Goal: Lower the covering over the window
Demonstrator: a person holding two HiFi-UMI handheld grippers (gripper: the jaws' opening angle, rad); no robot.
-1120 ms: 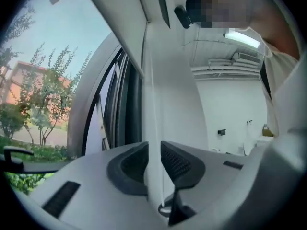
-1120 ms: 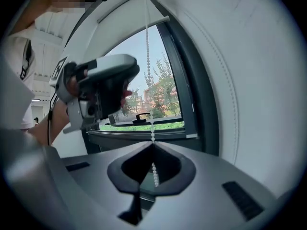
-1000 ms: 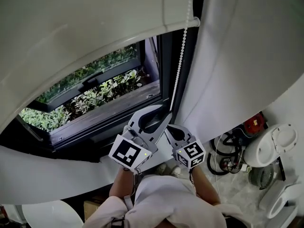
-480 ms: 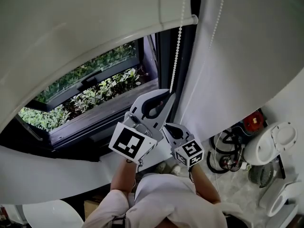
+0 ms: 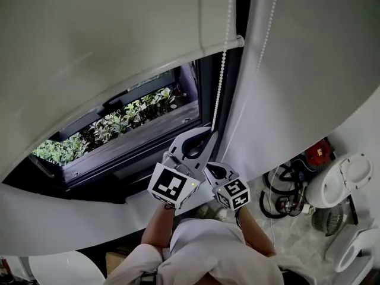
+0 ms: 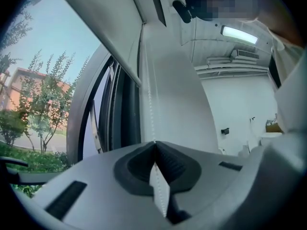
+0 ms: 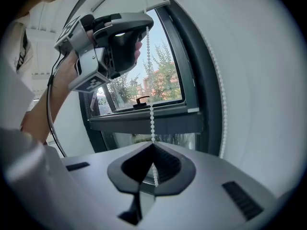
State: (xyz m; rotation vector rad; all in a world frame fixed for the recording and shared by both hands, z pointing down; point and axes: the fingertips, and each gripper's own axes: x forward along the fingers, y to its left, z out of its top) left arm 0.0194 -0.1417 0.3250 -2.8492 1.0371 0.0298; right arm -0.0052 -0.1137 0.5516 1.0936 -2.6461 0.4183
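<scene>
A smooth white roller blind (image 5: pixel 89 46) covers the upper window (image 5: pixel 142 111), its bottom bar running across. The window has a dark frame, with green shrubs outside and white walls around. At its right edge a thin bead chain (image 5: pixel 219 88) hangs vertically. The left gripper (image 6: pixel 154 143) is clamped on it, and the right gripper (image 7: pixel 153 146) is clamped just below.

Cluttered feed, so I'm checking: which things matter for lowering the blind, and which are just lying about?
Job: roller blind, bead chain, window, left gripper, right gripper, both with jaws shut on the chain.
Lying about: white appliance, red object, coiled cables.
</scene>
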